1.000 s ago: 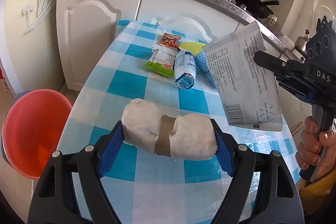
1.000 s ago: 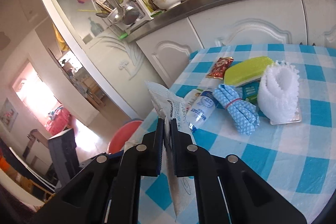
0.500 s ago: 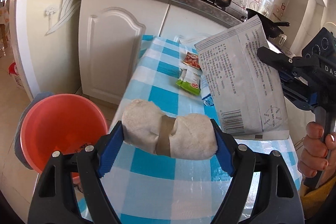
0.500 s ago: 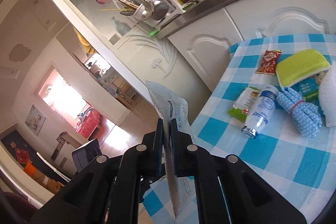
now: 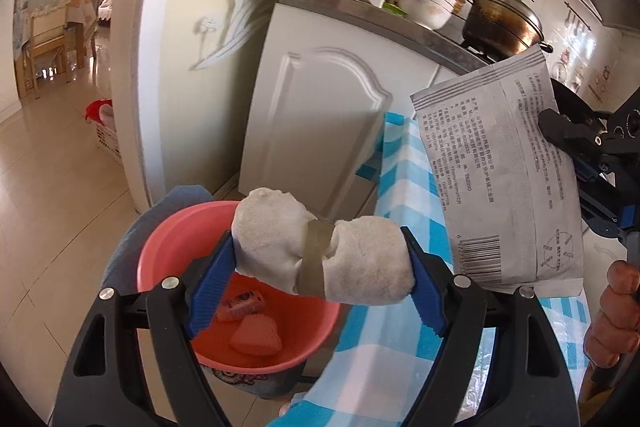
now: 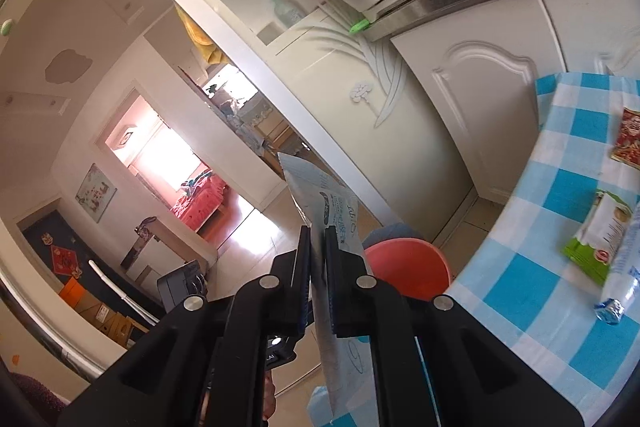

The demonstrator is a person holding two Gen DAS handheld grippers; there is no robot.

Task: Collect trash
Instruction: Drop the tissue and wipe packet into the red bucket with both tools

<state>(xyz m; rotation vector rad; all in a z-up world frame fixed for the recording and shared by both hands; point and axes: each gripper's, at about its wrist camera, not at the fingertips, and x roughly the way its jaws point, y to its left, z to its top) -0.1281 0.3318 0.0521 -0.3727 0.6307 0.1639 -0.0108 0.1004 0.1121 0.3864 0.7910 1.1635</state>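
You carry two pieces of trash toward the pink bucket [image 5: 244,311] on the floor beside the bench [image 5: 404,359]. Your left gripper [image 5: 320,267] is clamped end to end on a rolled white cloth bundle [image 5: 324,255] bound with a brown band, and it hangs above the bucket's near rim, over the gap between bucket and bench edge. Your right gripper [image 6: 318,267] has its jaws pressed together on a flat silver-grey packet [image 5: 496,179], held upright above the bench corner, not yet over the bucket.

The step in hand is the drop. The bundle likely needs a little more travel over the bucket's mouth before you spread the left jaws; the packet must cross the bench edge and come down beside it.

The bucket already holds what look like two pink wrapped items, though the tint makes them hard to read. It sits close to the white cabinet door [image 5: 320,131], so room is tight on that side and open toward the tiled floor [image 5: 60,195]. A red sachet [image 6: 628,139], a green wrapper [image 6: 596,243] and a small white bottle [image 6: 624,267] lie on the checked cloth for later trips.
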